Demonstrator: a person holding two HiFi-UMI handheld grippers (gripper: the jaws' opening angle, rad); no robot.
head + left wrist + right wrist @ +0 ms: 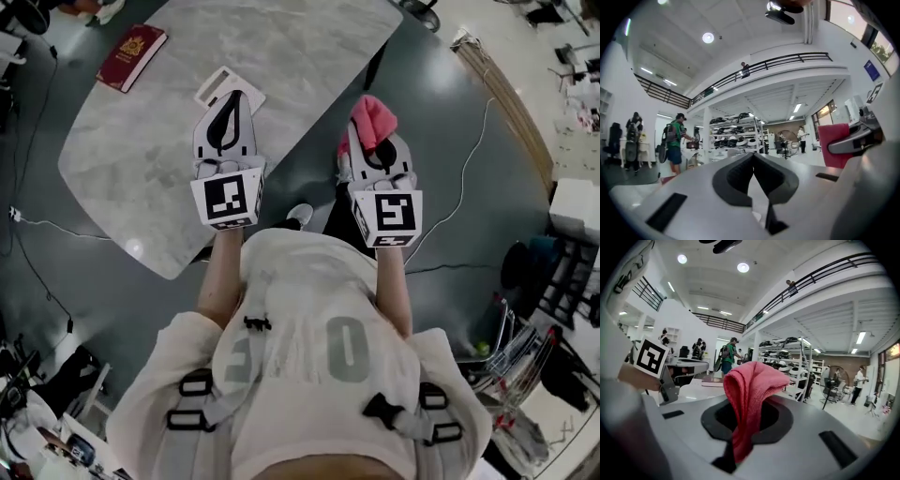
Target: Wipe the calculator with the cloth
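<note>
In the head view my left gripper (232, 101) is shut and empty, level over the near edge of the grey marble table (141, 159). Its tip covers part of a flat white thing (216, 84), possibly the calculator. The left gripper view shows the same jaws (753, 157) pressed together with nothing between them. My right gripper (373, 142) is off the table's right side, over the floor, shut on a pink cloth (375, 120). In the right gripper view the cloth (752, 385) stands up out of the jaws and folds over.
A dark red booklet (132, 56) lies at the table's far left and also shows in the right gripper view (712, 379). White cables (469, 178) run over the dark floor on the right. Beyond are shelves (736, 136), a fan (833, 385) and several people.
</note>
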